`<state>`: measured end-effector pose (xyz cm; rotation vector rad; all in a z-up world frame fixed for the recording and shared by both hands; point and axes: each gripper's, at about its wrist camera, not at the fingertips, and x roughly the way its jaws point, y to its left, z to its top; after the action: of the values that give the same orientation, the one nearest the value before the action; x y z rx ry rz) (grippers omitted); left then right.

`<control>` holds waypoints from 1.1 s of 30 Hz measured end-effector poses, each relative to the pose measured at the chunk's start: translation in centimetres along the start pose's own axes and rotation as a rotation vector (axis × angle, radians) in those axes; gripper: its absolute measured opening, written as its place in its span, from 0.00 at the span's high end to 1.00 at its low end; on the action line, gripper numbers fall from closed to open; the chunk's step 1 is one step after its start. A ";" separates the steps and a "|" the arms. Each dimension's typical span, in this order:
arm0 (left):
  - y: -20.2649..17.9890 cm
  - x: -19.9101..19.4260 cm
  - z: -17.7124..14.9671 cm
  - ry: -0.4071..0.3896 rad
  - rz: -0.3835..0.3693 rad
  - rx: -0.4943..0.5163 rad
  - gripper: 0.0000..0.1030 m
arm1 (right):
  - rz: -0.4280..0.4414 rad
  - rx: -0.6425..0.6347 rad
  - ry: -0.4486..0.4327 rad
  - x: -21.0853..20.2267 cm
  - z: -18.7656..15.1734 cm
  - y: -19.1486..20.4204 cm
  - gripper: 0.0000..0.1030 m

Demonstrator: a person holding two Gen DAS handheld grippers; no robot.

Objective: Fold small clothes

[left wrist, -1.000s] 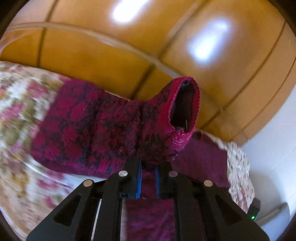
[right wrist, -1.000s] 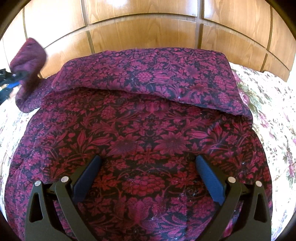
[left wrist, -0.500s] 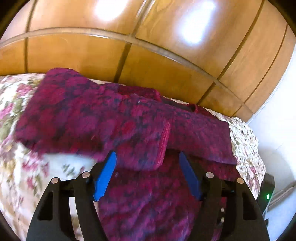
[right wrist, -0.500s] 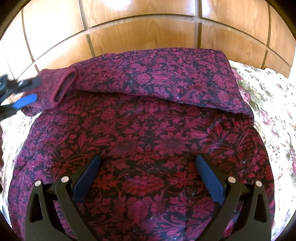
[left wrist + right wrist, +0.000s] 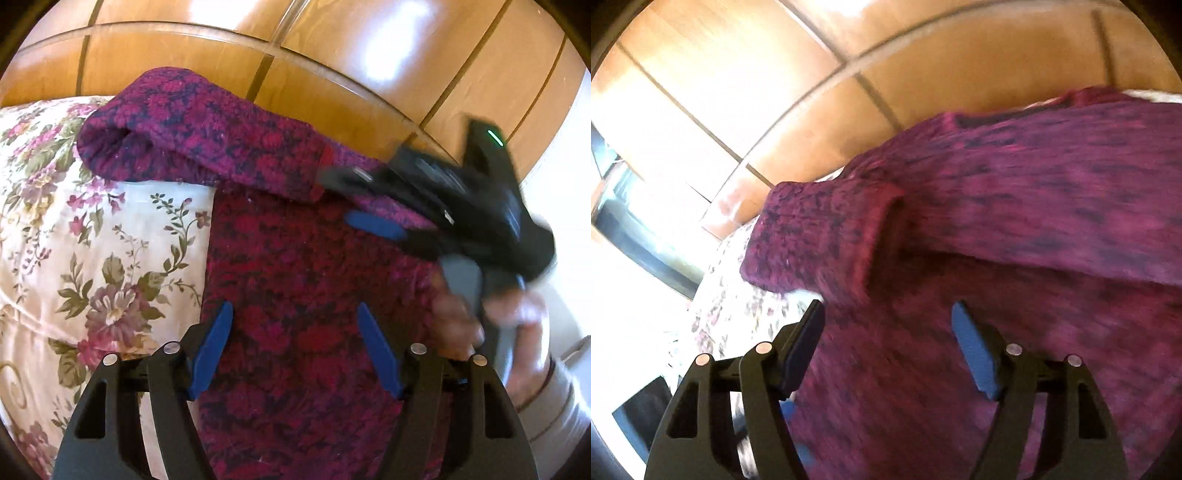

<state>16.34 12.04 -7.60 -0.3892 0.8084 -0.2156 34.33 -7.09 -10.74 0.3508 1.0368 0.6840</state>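
sleeve folded across the sweater, both jaws empty

the left gripper (image 5: 295, 347) hangs over the garment with its jaws apart and nothing between the blue pads; it has just been opening. the right gripper (image 5: 888, 347) has jaws apart too, just closing partway, with only fabric below them and no pinch on it. in the left wrist view the right gripper (image 5: 373, 201) shows blurred at the right, one blue pad over the cloth, with a hand (image 5: 495, 325) on its handle and a pale sleeve (image 5: 554, 402) behind.

the dark red and black floral knit sweater (image 5: 306, 332) lies flat on the bed, its body running lengthwise from the near edge of the left wrist view toward the headboard. one sleeve (image 5: 199, 136) is folded crosswise over the upper body, its long axis nearly square to the body's; its cuff end points toward the right gripper and the fold bulges out past the body's left edge. in the right wrist view the same sleeve (image 5: 820, 240) shows its open cuff facing right, with the other folded part of the sweater (image 5: 1052, 192) lying above it, all blurred.

beside the sweater is the cream bedcover with pink and green flowers (image 5: 92, 258). the glossy orange-brown wooden headboard (image 5: 332, 55) stands right behind the sweater's far end. a bright window (image 5: 639, 206) is at the far left of the right wrist view.
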 end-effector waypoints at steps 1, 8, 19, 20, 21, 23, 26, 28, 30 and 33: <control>0.1 0.1 -0.1 0.000 0.002 0.002 0.33 | -0.010 0.008 0.015 1.3 0.6 0.5 0.39; 0.9 0.9 -0.9 0.002 -0.010 -0.015 0.33 | -0.084 -0.140 -0.058 -0.1 1.7 5.5 0.88; 0.7 1.1 -1.6 -0.004 -0.007 -0.007 0.33 | -0.286 -0.301 -0.364 -13.4 5.3 6.8 0.91; 0.7 1.1 -1.5 -0.004 -0.005 -0.005 0.33 | -0.317 -0.282 -0.373 -14.0 5.6 5.7 0.91; 0.6 1.1 -1.6 -0.004 -0.003 -0.002 0.33 | -0.346 -0.266 -0.380 -14.4 5.9 4.7 0.91; 0.7 1.4 -1.6 -0.005 -0.001 0.000 0.33 | -0.403 -0.221 -0.388 -15.1 6.1 2.3 0.92; 0.6 1.2 -1.6 -0.005 -0.001 0.000 0.33 | -0.472 -0.132 -0.388 -15.8 6.3 -1.6 0.92; 0.5 1.3 -1.6 -0.006 0.002 0.002 0.33 | -0.507 -0.067 -0.380 -16.0 6.1 -4.5 0.94; 0.5 1.3 -1.7 -0.006 0.004 0.005 0.33 | -0.528 -0.011 -0.371 -16.1 5.9 -7.1 0.94; 0.5 1.4 -1.7 -0.006 0.008 0.009 0.33 | -0.551 0.066 -0.359 -17.2 4.8 -11.0 0.94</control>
<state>16.02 11.58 -9.81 -0.3781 0.8029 -0.2108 36.74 -26.56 -3.22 0.2172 0.7616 0.0843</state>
